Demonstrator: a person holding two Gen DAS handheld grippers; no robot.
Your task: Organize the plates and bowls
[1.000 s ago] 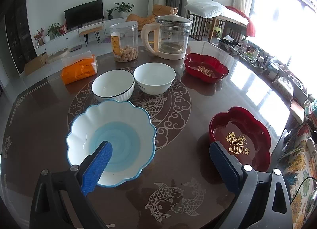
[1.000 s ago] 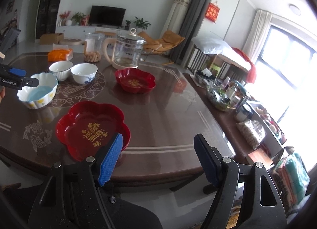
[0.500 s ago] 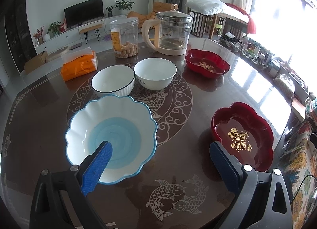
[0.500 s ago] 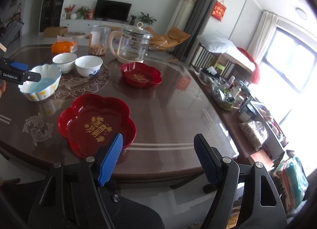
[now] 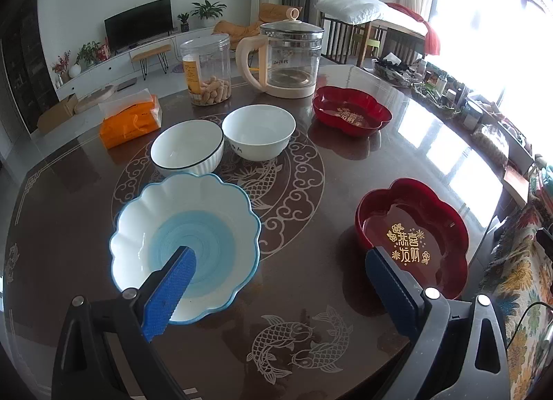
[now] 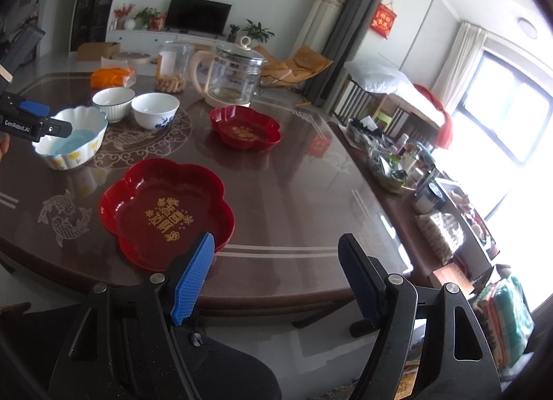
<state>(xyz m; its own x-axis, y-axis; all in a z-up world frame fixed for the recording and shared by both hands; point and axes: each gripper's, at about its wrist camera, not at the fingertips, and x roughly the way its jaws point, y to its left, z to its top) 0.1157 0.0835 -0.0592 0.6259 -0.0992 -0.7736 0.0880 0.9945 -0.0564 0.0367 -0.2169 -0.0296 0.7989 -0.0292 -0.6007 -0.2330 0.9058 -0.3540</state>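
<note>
My left claw [image 5: 280, 282] is spread wide and grips nothing. Its left finger [image 5: 169, 292] hangs over the scalloped blue bowl [image 5: 186, 237]; whether it touches the bowl I cannot tell. The right finger [image 5: 390, 289] sits in front of the near red plate [image 5: 411, 237]. The blue bowl stands on the dark table [image 5: 311, 171], close to its near edge.

Left to right, left wrist view: orange tissue pack [image 5: 131, 121] at far left. Ribbed white bowl [image 5: 186, 149] just behind the blue bowl, and a plain white bowl [image 5: 259, 135] right beside it; touching or not, I cannot tell. Behind them a clear jar of snacks [image 5: 207, 75] and a glass kettle [image 5: 287, 57]. Far red plate [image 5: 350, 114] sits to the right of the kettle, well apart from the near red plate.

My right claw [image 6: 276, 279] is also spread wide and empty. It hovers off the table's near edge. Its left finger [image 6: 193, 282] overlaps the near red plate's [image 6: 166, 213] rim in view; the right finger [image 6: 359, 282] is over the table edge. The left claw [image 6: 31, 120] shows at far left above the blue bowl [image 6: 72, 140].
</note>
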